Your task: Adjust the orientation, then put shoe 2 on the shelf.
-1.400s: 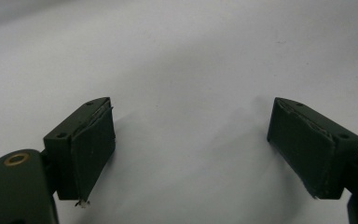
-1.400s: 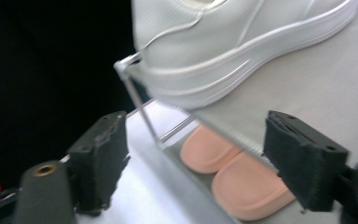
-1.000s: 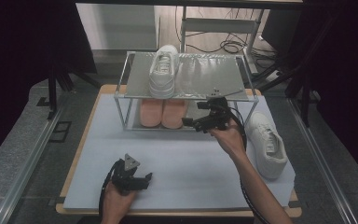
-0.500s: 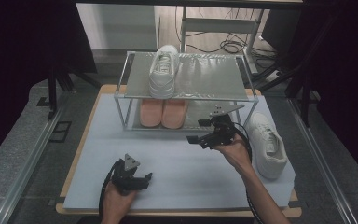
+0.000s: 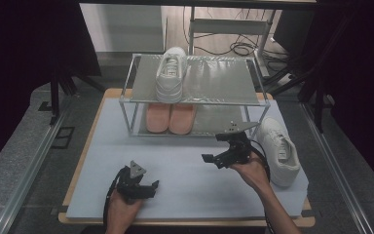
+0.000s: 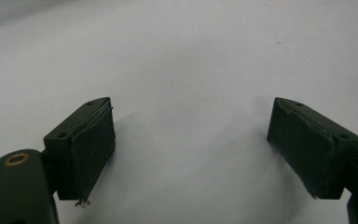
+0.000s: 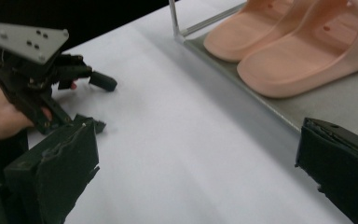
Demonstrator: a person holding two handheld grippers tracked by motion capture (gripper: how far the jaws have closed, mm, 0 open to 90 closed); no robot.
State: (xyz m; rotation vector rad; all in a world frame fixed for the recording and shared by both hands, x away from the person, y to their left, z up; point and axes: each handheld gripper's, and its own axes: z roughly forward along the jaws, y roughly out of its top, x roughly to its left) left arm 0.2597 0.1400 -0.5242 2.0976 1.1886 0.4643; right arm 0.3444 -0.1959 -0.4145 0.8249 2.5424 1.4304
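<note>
A white sneaker [image 5: 171, 73] stands on the top shelf of a metal rack [image 5: 209, 90]. A pair of pink slippers [image 5: 170, 118] [image 7: 298, 42] lies on the lower shelf. A second white sneaker [image 5: 278, 148] sits on the table at the right. My right gripper [image 5: 215, 148] [image 7: 200, 172] hovers in front of the rack, just left of that sneaker. Its jaws have just been opening and stand wide with nothing between them. My left gripper [image 5: 152, 189] [image 6: 191, 149] [image 7: 100, 103] rests open and empty near the table's front edge.
The grey mat [image 5: 185, 165] covers the wooden table [image 5: 85, 146], with bare mat between the two grippers. The right half of the rack's top shelf is bare. Cables and a stand [image 5: 233, 29] lie on the floor behind the table.
My right gripper has come away from the rack's lower shelf, down and back toward the person, over the mat. The left gripper has not moved.
</note>
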